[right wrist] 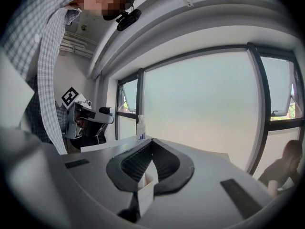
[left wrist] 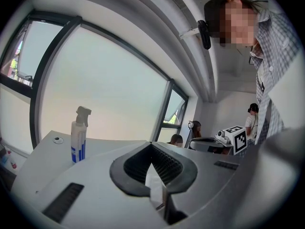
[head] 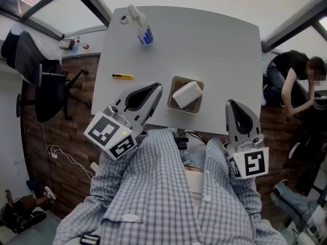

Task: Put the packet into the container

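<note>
Wood flooring showed round the white table in front of you, and the container sat near its edge on your side. Your packet, white and slightly tilted, already lay inside the container, filling most of it. You held the left gripper just left of the container, its tip over the table edge and pointing toward the container's left wall without touching it. Its own view showed the fingers together with nothing between them. You held the right gripper to the right of the container, a little apart from it, and its fingers were also pressed together and empty. A yellow knife lay left of the container, and a spray bottle stood far beyond the container, toward the table's back edge. A black chair stood well left of the container, off the table, and another person bent over far to its right.
</note>
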